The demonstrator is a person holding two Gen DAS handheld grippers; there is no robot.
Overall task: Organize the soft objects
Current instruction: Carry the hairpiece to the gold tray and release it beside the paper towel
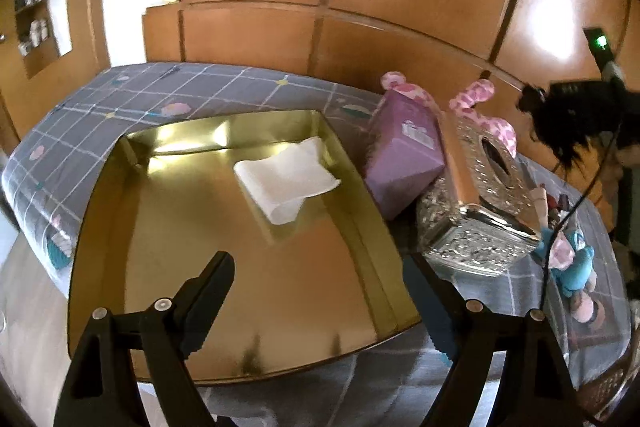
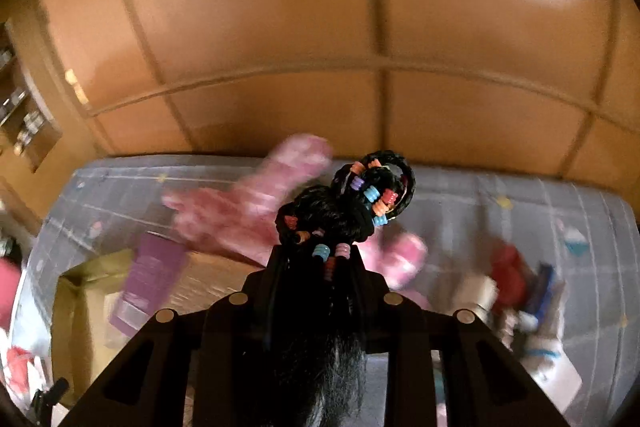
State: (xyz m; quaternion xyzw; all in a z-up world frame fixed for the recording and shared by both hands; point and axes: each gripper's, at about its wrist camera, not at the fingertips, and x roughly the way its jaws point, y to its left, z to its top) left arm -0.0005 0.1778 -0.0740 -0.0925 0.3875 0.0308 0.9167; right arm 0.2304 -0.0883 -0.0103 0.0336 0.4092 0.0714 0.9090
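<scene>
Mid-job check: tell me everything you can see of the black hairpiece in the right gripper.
The black hairpiece is a bundle of dark, synthetic-looking hair with thin braids looped at the top and threaded with small coloured beads: blue, orange, purple, pink, red. The right gripper is shut on it near the beaded part; loose strands hang down between the fingers toward the camera. It is held in the air above the grey checked bed cover, touching nothing else visible. The left wrist view shows it as a shaggy dark mass at the right edge.

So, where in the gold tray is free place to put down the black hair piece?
The gold tray is bare between the white cloth and the left gripper. It is crowded right of the tray: purple box, silver tissue box.
</scene>
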